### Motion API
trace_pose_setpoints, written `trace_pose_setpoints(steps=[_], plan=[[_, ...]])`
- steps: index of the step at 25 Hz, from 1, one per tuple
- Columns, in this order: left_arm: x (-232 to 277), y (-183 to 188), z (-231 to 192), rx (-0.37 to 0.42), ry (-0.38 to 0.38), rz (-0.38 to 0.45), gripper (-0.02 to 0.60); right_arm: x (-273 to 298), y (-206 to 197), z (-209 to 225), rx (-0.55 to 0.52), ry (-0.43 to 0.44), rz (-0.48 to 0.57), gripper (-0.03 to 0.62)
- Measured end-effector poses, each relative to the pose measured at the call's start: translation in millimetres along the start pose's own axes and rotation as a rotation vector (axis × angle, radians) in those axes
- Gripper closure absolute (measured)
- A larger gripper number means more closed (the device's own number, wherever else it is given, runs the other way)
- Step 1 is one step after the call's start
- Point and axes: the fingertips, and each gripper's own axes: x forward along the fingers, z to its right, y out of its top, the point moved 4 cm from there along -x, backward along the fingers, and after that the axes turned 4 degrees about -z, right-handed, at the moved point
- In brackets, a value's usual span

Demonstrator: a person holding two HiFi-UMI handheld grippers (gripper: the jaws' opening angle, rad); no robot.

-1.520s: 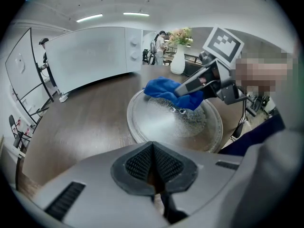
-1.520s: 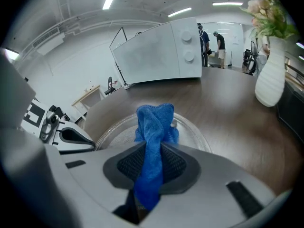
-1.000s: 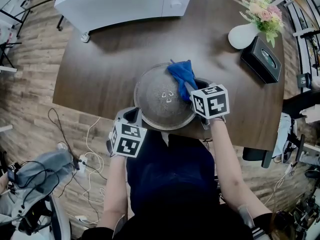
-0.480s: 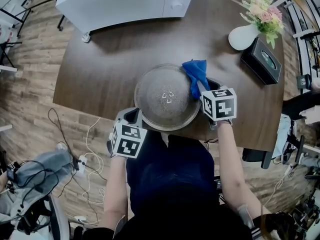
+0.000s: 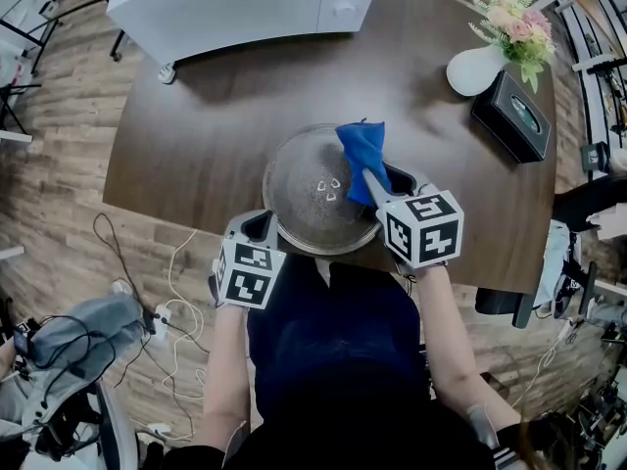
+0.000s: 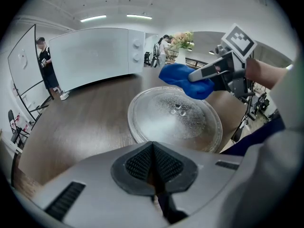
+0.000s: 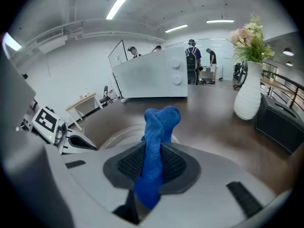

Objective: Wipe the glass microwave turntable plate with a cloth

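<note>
– At the near-left rim of the glass plate, what is logged?
– Left gripper: jaws pressed together, nothing between the pads. Tip sits just at the rim; contact not resolvable.
– Plate itself?
– Flat on the brown table, speckled around its centre. White microwave well beyond its far side.
– Right of plate centre?
– Blue cloth, bunched, over the plate's right part; touching glass or not, cannot tell. Right gripper at the right rim, clenched on the cloth, which sticks out ahead of its jaws. White vase far right, well apart.
</note>
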Motion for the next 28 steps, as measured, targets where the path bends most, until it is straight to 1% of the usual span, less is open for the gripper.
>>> trace_pose_setpoints(steps=[7,14,20,24,28], plan=[[-1,0,0,0.0,-0.01,0.014,0.578,17,-8,-74,-0.046,0.185,-0.036,0.528],[-1,-3,-1,-0.019,-0.017,0.01,0.578,36,-25,-125,-0.008,0.334,-0.093,0.528],[-1,-2,0,-0.021,-0.025,0.014,0.578,57,-42,-151,-0.058,0.353,-0.165,0.528],[-1,-2,-1,-0.017,-0.024,0.011,0.578,66,-50,-150,-0.074,0.344,-0.191,0.528],[-2,-2,-1,-0.011,-0.019,0.012,0.578,66,-50,-150,-0.107,0.333,-0.188,0.528]])
